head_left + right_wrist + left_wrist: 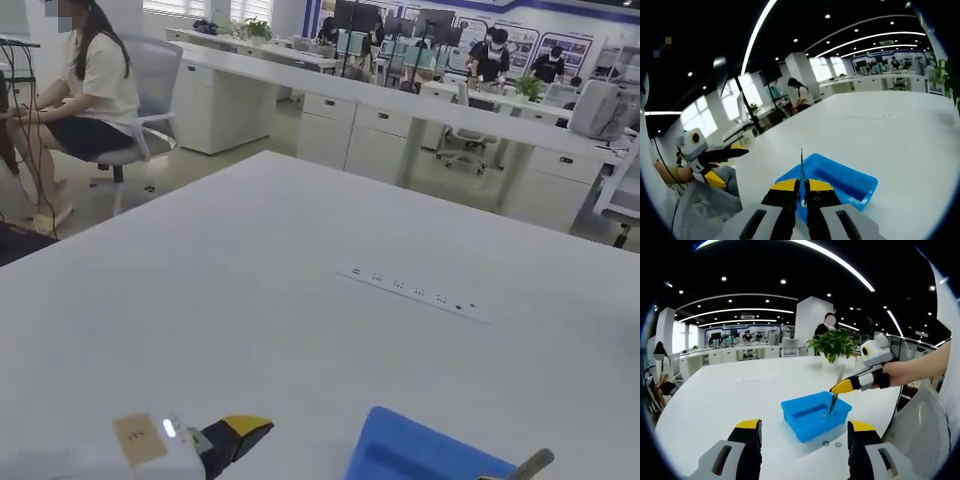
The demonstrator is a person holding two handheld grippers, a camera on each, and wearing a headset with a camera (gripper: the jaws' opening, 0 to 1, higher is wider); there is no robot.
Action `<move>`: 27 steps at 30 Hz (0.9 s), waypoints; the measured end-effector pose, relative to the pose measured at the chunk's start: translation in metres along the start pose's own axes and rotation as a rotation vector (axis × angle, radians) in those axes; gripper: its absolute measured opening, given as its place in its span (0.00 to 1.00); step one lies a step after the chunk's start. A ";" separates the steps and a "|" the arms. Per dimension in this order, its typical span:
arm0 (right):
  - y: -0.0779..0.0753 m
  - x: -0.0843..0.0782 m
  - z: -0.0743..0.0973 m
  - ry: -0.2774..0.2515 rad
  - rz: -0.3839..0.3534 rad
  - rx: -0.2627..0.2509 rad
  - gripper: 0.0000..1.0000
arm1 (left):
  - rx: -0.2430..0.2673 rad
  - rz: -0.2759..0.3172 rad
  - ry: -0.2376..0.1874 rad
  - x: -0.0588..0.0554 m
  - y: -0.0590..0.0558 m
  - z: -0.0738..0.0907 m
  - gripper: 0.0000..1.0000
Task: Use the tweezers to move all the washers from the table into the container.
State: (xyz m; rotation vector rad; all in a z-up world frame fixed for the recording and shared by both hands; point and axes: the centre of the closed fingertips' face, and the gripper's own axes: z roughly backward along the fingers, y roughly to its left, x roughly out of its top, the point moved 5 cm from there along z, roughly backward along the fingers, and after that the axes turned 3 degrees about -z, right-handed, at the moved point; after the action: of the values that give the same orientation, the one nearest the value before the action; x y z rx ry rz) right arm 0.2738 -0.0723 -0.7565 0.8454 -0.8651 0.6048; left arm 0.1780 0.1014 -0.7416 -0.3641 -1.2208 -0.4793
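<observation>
Holding slim metal tweezers near-upright over blue plastic container, R gripper, jaws clamped on them, is nearest two small metal washers on white table, 6 o'clock of tips in left gripper view; L gripper jaws apart, empty.

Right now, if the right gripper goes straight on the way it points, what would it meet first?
Probably the blue container: the tweezers in the right gripper point into it, so their tip would touch its inside first; depth is unclear.

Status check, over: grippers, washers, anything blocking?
Left hand-held gripper open, empty. Right hand-held gripper shut on thin metal tweezers, pointing down into the blue plastic container. Two small metal washers on the white table beside it. Nothing blocking.
</observation>
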 end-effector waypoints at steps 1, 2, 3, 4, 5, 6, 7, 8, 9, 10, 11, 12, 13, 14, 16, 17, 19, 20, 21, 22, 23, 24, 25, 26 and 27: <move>-0.001 0.000 -0.001 -0.002 -0.004 -0.005 0.02 | 0.001 0.000 0.003 0.000 0.000 0.000 0.70; -0.002 0.000 -0.004 -0.001 -0.007 -0.009 0.02 | 0.004 -0.001 0.001 0.000 0.001 0.000 0.70; -0.003 0.000 -0.005 0.007 -0.003 -0.014 0.02 | 0.004 0.001 -0.001 0.000 0.001 0.000 0.70; -0.004 -0.001 -0.006 0.016 0.010 -0.019 0.02 | 0.004 0.002 -0.001 0.000 0.001 0.001 0.70; -0.004 -0.001 -0.007 0.023 0.018 -0.021 0.02 | 0.002 0.004 0.001 0.000 0.001 0.000 0.70; -0.004 -0.002 -0.009 0.028 0.018 -0.020 0.02 | 0.002 0.004 0.002 0.000 0.001 0.000 0.70; -0.006 -0.003 -0.011 0.034 0.018 -0.021 0.02 | 0.002 0.002 0.003 -0.001 0.001 0.000 0.69; -0.006 -0.004 -0.013 0.041 0.021 -0.025 0.02 | 0.000 0.001 0.005 -0.001 0.000 0.000 0.69; -0.007 -0.005 -0.014 0.048 0.026 -0.030 0.02 | -0.001 0.000 0.007 -0.001 0.000 0.000 0.69; -0.008 -0.006 -0.017 0.054 0.032 -0.033 0.02 | -0.001 0.000 0.009 -0.001 0.000 0.000 0.69; -0.008 -0.006 -0.018 0.055 0.033 -0.032 0.02 | -0.001 -0.001 0.010 -0.001 0.000 -0.001 0.69; -0.009 -0.006 -0.021 0.058 0.035 -0.032 0.02 | 0.000 -0.001 0.013 -0.001 0.000 -0.001 0.69; -0.010 -0.006 -0.023 0.062 0.038 -0.034 0.02 | 0.001 0.000 0.014 -0.002 0.000 -0.001 0.69; -0.012 -0.007 -0.026 0.068 0.043 -0.036 0.02 | 0.000 0.001 0.015 -0.002 0.000 -0.001 0.69; -0.014 -0.007 -0.029 0.076 0.054 -0.043 0.02 | 0.000 0.002 0.016 -0.002 0.000 -0.001 0.69; -0.016 -0.007 -0.031 0.083 0.065 -0.048 0.02 | -0.002 0.003 0.017 -0.002 0.000 -0.001 0.69; -0.018 -0.008 -0.034 0.093 0.078 -0.050 0.02 | -0.002 0.001 0.021 -0.002 0.000 -0.001 0.69; -0.019 -0.008 -0.035 0.097 0.082 -0.051 0.02 | -0.002 0.000 0.023 -0.002 0.000 -0.002 0.69; -0.022 -0.009 -0.037 0.102 0.089 -0.058 0.02 | -0.003 0.001 0.025 -0.003 0.000 -0.002 0.69; -0.023 -0.009 -0.038 0.107 0.094 -0.062 0.02 | -0.003 0.002 0.024 -0.003 0.000 -0.002 0.69; -0.024 -0.009 -0.038 0.109 0.094 -0.063 0.02 | -0.001 0.003 0.023 -0.002 0.000 -0.002 0.69; -0.025 -0.009 -0.038 0.110 0.096 -0.065 0.02 | -0.001 0.005 0.023 -0.003 0.000 -0.002 0.69; -0.026 -0.009 -0.039 0.112 0.097 -0.065 0.02 | -0.001 0.008 0.024 -0.003 0.001 -0.002 0.69; -0.027 -0.010 -0.040 0.118 0.096 -0.066 0.02 | -0.001 0.008 0.024 -0.003 0.001 -0.002 0.69; -0.027 -0.011 -0.040 0.121 0.099 -0.068 0.02 | -0.001 0.009 0.022 -0.003 0.001 -0.002 0.69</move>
State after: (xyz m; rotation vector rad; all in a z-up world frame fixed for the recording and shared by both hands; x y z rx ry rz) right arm 0.3050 -0.0549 -0.7911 0.7010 -0.8163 0.7022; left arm 0.1790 0.1016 -0.7445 -0.3638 -1.1968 -0.4754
